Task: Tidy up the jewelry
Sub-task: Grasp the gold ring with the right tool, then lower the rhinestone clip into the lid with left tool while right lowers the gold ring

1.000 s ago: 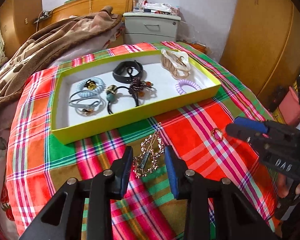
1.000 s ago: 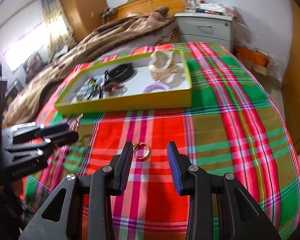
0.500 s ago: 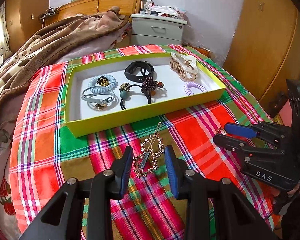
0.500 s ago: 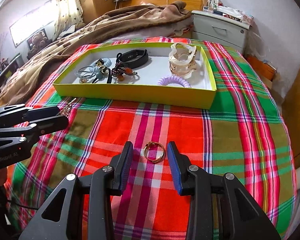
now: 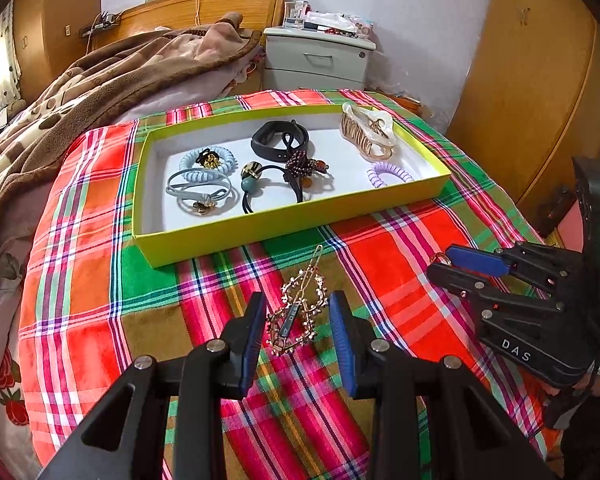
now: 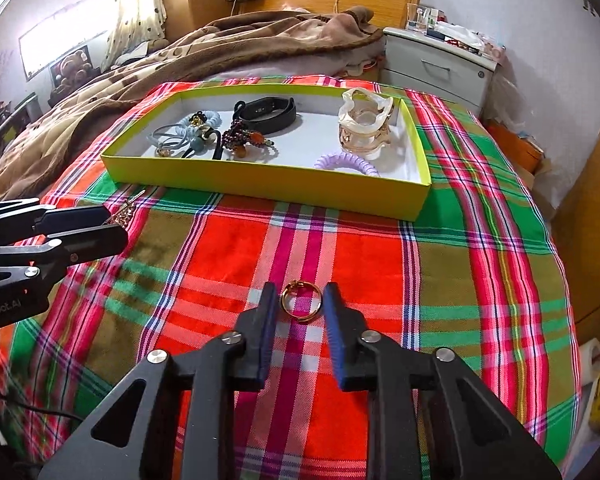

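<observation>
Right tool (image 6: 299, 307) closing round one ring (image 6: 301, 305); left tool (image 5: 299, 320) straddles one hairpin (image 5: 298, 312)

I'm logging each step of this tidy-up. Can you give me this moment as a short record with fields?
surface: plaid cloth
tray: yellow tray holding hair ties and a claw clip
left gripper: open around beaded hair clip
right gripper: jaws closing around gold ring, which lies on the cloth
still outside tray: clip, ring

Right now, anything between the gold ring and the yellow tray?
No. In the right wrist view, only bare plaid cloth lies between the gold ring and the yellow tray.
</observation>
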Available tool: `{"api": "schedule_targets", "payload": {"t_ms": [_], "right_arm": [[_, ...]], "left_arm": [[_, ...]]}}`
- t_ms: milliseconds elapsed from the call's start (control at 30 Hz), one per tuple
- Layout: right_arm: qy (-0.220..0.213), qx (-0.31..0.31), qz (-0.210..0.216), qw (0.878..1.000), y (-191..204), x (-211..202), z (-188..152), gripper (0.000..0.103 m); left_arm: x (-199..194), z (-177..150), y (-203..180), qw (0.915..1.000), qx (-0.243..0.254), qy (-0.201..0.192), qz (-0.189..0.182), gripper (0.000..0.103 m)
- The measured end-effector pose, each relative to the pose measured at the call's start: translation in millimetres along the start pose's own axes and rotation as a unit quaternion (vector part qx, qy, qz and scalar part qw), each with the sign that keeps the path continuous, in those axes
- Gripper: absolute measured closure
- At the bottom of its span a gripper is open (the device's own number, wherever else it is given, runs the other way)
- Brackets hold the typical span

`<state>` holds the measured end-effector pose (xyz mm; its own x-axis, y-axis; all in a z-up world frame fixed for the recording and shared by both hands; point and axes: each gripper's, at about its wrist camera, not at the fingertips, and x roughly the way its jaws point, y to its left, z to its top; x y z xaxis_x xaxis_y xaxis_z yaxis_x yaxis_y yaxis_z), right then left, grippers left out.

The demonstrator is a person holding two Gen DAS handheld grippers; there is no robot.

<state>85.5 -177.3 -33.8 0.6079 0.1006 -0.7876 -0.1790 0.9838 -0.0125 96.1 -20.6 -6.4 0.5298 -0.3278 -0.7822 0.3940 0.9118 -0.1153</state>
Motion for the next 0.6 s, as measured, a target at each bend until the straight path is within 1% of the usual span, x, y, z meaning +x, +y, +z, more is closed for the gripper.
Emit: {"api": "schedule_targets", "payload": {"t_ms": [267, 600], "right_arm": [[-0.014, 0.006, -0.005, 1.0, -0.7, -6.9, -1.2, 0.08], [-0.034, 0.013, 0.005, 0.999, 0.6, -19.1, 3.9, 0.08]], "left_arm": [[-1.8, -3.0, -0.1, 1.0, -0.001, 0.0, 0.003, 0.069], [-8.3, -2.1, 5.0, 0.9999, -0.008, -0.007, 0.01, 0.069]]}}
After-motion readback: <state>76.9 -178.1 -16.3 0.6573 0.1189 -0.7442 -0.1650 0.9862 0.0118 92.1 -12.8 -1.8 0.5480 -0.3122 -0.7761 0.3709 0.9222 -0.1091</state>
